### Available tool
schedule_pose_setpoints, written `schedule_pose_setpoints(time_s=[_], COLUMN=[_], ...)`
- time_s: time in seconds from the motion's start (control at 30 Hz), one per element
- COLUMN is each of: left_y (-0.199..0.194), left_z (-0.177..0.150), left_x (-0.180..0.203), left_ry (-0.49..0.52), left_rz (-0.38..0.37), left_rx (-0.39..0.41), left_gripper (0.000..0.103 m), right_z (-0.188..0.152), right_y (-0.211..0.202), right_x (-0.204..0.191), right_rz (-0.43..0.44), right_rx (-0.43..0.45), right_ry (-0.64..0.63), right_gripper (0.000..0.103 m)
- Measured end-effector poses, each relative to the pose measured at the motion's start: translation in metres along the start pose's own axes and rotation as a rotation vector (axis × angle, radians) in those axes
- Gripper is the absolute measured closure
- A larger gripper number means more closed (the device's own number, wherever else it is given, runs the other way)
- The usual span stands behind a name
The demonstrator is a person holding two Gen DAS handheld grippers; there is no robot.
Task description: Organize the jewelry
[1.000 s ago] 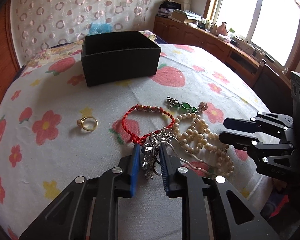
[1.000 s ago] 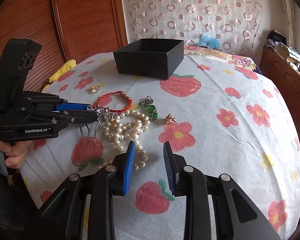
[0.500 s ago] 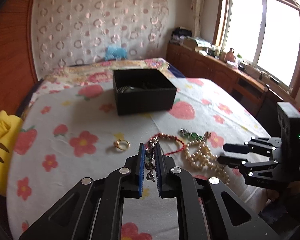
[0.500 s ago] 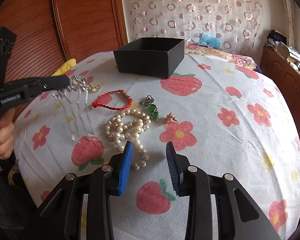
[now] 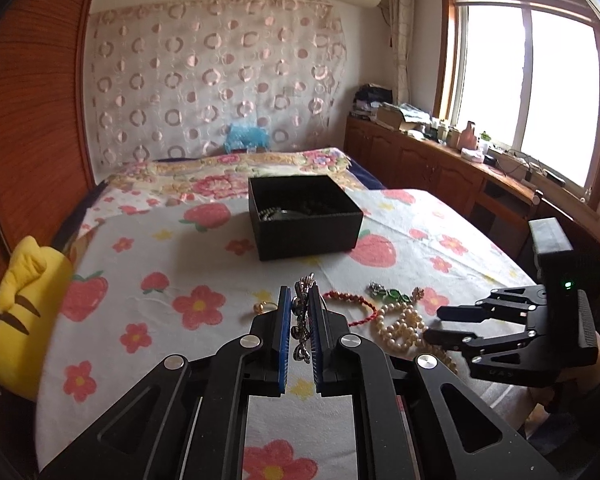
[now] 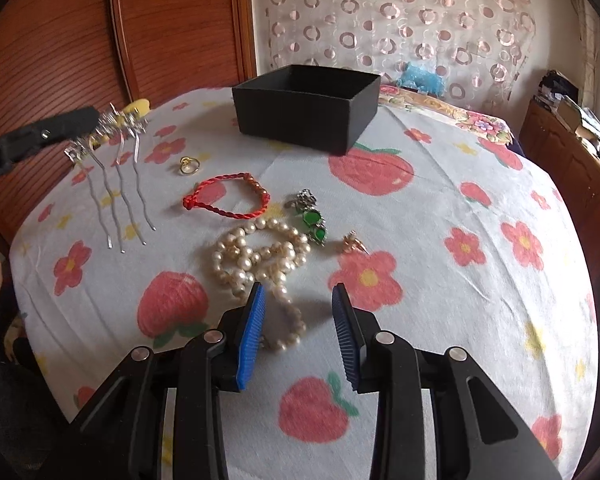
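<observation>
Left wrist view, nearest first: the left gripper (image 5: 300, 320) is clamped on a silver, ornate hair comb (image 5: 302, 322), its decorated head pinched between the blue pads. From the right wrist view the comb's four wavy prongs (image 6: 120, 196) hang free above the flower-and-strawberry printed cloth of the surface (image 6: 480, 280), so the piece is lifted clear. The right gripper (image 6: 298, 322) has its jaws apart and empty, low over the tail of a white pearl necklace (image 6: 256, 256).

Beyond the pearls lie a red braided cord bracelet (image 6: 228, 196), a green-stone silver earring pair (image 6: 312, 216), a small rose-gold piece (image 6: 354, 242) and a gold ring (image 6: 189, 166). Farthest is the open black rectangular box (image 5: 304, 216), with some dark jewelry already inside.

The step in hand looks like carrying the comb to that box. Next comes moving it forward over the rim, prongs clearing the near wall, then letting go; the pearls seem the right side's likely target.
</observation>
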State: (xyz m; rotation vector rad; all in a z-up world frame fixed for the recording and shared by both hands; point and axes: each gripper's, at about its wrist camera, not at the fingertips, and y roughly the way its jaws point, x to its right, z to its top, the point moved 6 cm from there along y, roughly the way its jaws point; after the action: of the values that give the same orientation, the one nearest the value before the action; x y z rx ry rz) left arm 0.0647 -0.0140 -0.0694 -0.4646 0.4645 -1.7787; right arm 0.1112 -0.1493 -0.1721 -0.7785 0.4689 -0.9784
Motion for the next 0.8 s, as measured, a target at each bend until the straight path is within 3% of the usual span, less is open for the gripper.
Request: schedule_pose_setpoints(time_s=[0.2, 0.5, 0.63, 0.8], left_y=[-0.007, -0.009, -0.009, -0.010], left_z=[0.002, -0.003, -0.004, 0.003], left_x=[-0.008, -0.017, -0.018, -0.017], left_ry=[-0.011, -0.040, -0.041, -0.022], left_rz=[0.009, 0.008, 0.005, 0.011], left_rx=[0.016, 0.023, 0.024, 0.045], left_gripper=[0.095, 0.095, 0.095, 0.095], right_z=[0.007, 0.010, 0.011, 0.028], right_y=[0.008, 0.010, 0.010, -0.012], right_x=[-0.007, 0.002, 0.000, -0.003], right_rz=[-0.019, -0.016, -0.018, -0.007], right_rx=[-0.025, -0.029, -0.030, 0.045], right_ry=[-0.046, -0.007, -0.016, -0.020], right_gripper=[0.067, 0.094, 0.094, 0.094])
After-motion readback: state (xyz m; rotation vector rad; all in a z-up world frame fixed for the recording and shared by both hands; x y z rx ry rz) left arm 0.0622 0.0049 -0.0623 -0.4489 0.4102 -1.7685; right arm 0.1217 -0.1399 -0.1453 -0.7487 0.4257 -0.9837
